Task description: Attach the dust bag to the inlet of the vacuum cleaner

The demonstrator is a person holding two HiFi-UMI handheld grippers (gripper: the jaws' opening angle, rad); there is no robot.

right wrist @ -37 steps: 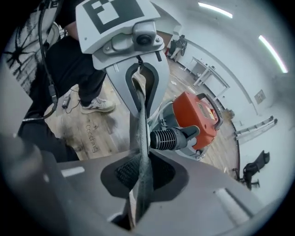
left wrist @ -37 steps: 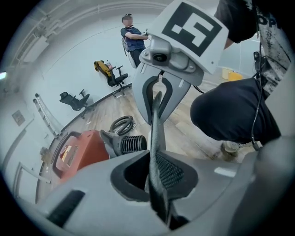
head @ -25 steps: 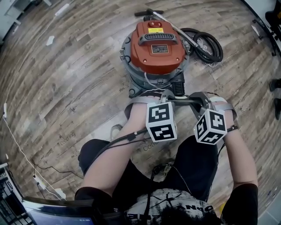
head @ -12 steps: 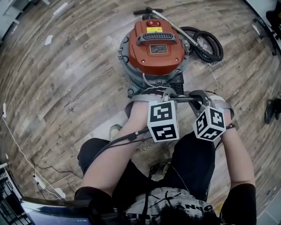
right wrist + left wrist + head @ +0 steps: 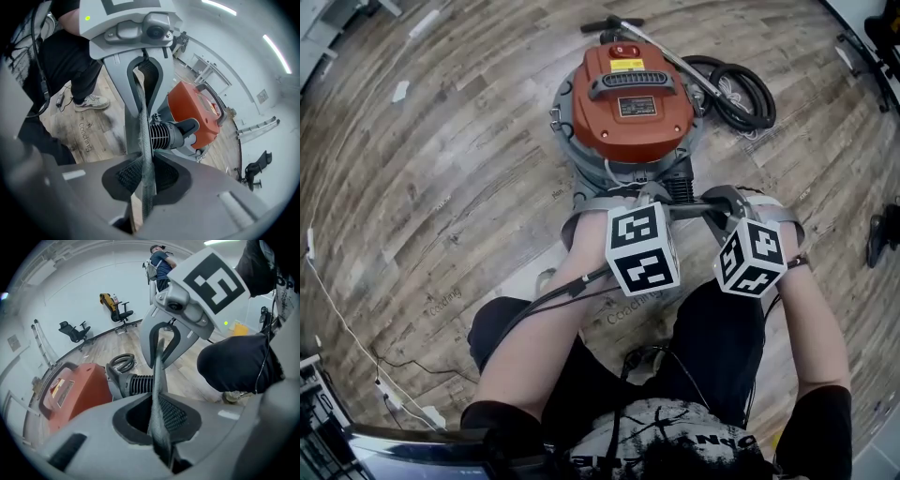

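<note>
1. Change since a second ago: slight. In the head view both marker cubes sit a little higher, closer to the vacuum cleaner (image 5: 630, 103). Both grips hold as before. A dark item at the right edge (image 5: 881, 234) has shifted.
2. Left gripper (image 5: 157, 404): jaws clamped on the grey fabric edge of the dust bag (image 5: 157, 376).
3. Right gripper (image 5: 143, 168): jaws likewise pinched on the same fabric edge. The two tools face each other with the strip stretched between them.
4. Dust bag, location: held off the floor on the near side of the vacuum cleaner, just beside the black ribbed inlet (image 5: 680, 187) (contact with it cannot be told).
5. Edges: the bag shows edge-on in both gripper views, as a thin grey band running straight from one pair of jaws to the other. The vacuum cleaner's round grey rim stands just behind the inlet.
6. Open room: broad plank floor (image 5: 441, 169) to the left of the vacuum cleaner. A coiled hose (image 5: 739, 89) lies close against its right rear. The person's knees are right behind the grippers. A thin cable (image 5: 347, 328) runs along the left, well apart.
</note>
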